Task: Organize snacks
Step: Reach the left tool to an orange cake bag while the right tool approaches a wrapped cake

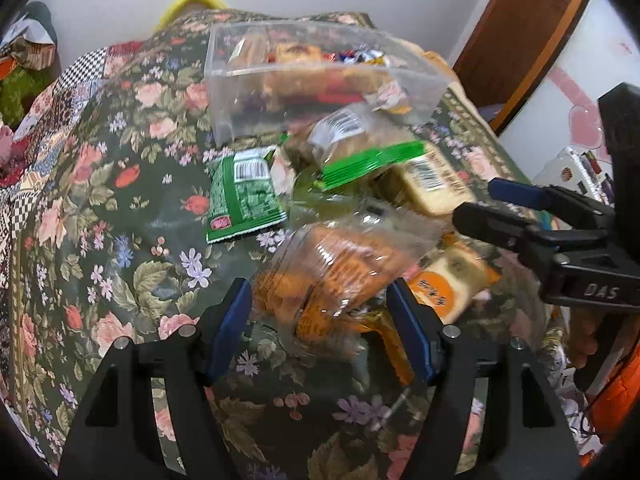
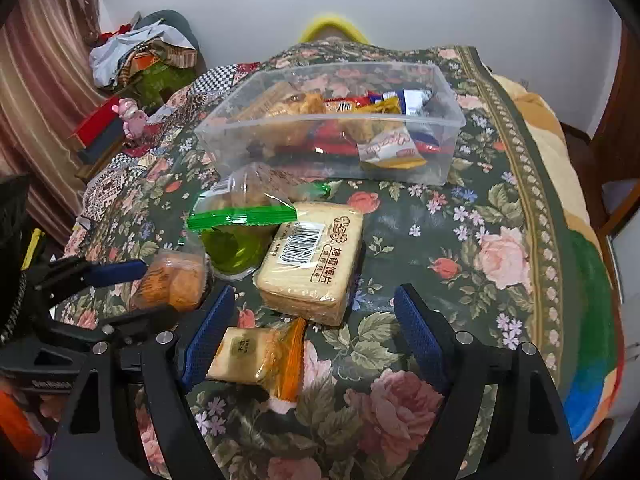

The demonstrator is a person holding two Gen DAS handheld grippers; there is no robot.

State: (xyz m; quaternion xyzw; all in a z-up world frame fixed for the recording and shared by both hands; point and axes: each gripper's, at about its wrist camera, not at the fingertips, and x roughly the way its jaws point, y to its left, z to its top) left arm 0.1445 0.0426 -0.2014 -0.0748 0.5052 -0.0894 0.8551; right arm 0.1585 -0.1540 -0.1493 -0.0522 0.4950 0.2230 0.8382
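Both grippers hovered over loose snacks, nothing held.
Left gripper (image 1: 320, 328) gaped around orange cracker pack (image 1: 332, 276); right gripper (image 2: 316, 336) wide above small biscuit packet (image 2: 256, 356), clear bin (image 2: 332, 128) at twelve o'clock; centre, then squeeze gently.

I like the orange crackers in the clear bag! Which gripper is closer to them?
Left. The left gripper has its open fingers on either side of the orange cracker bag. The right gripper is off beside it, over a small orange-edged packet.

Clear plastic bin (image 2: 440, 92) half-filled with snacks, loose packets beside it: pale cracker pack (image 2: 312, 258), orange biscuit bag (image 1: 340, 276)
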